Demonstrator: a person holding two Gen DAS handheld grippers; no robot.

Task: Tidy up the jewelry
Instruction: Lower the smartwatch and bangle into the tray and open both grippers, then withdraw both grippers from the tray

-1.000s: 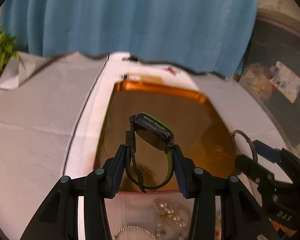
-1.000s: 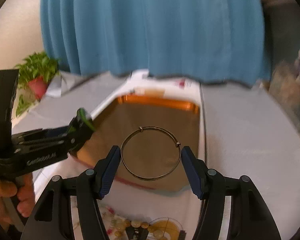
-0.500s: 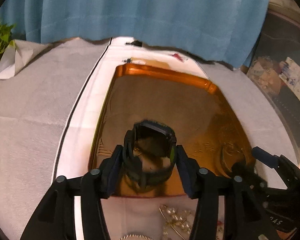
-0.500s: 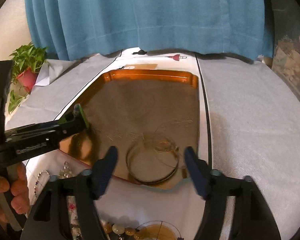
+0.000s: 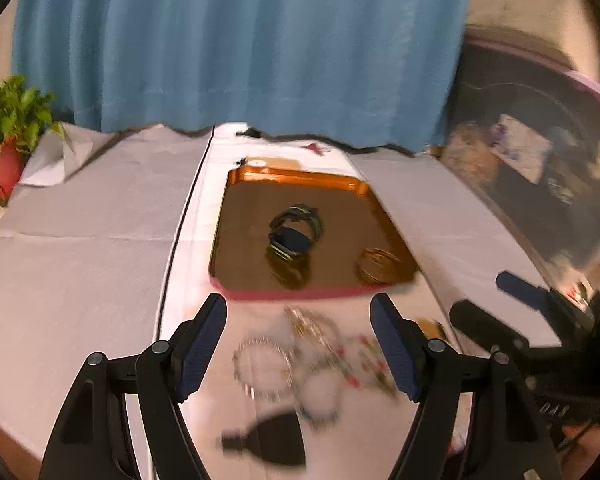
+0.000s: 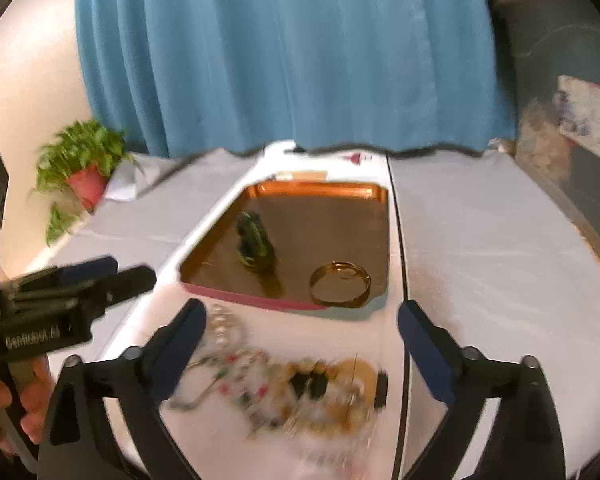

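Resting inside the orange tray (image 5: 236, 216) are a black-and-green watch (image 5: 295, 235), near the middle, and a thin gold bangle (image 6: 340, 284), in the near right corner. Both tools hang above the white-covered desk (image 6: 480, 240), short of the tray's near rim. The left tool (image 5: 298, 344) has its jaws opening with nothing between them; the right tool (image 6: 300, 352) likewise is spreading wide and empty. Beneath them lies a blurred heap of loose jewelry (image 6: 284, 384) on the desk.
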